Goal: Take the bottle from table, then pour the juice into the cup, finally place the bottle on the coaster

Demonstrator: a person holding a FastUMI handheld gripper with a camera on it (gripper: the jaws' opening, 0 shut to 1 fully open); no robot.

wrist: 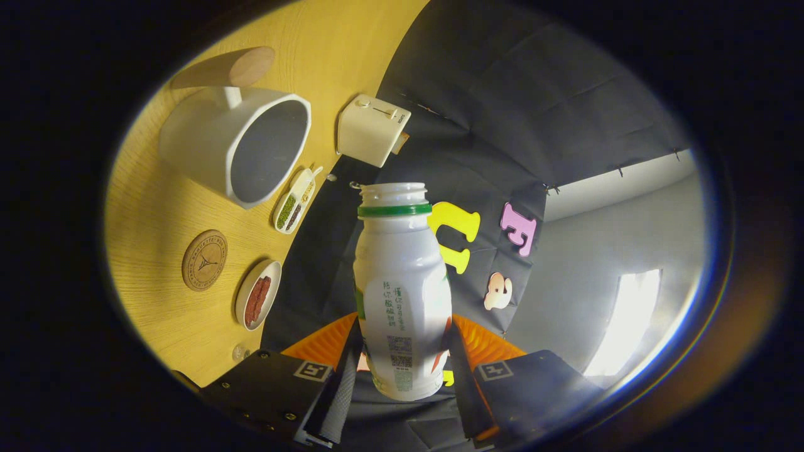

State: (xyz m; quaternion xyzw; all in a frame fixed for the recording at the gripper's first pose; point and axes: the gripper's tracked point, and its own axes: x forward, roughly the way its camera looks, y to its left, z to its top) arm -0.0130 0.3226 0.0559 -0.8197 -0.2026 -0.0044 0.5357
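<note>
My gripper is shut on a white plastic bottle with a green neck ring and an open, capless mouth. Both fingers press on the bottle's lower body, one on each side. The whole view is rolled, so the wooden table stands on its side beside the bottle. A large white cup with a wooden handle rests on that table, its open mouth turned toward the bottle's neck and apart from it. A round brown coaster lies on the table below the cup in this rolled view.
A cream toaster stands at the table's back edge by the black cloth wall. A small oval dish of green and dark bits and a round dish with reddish strips lie between the cup, the coaster and the table's edge.
</note>
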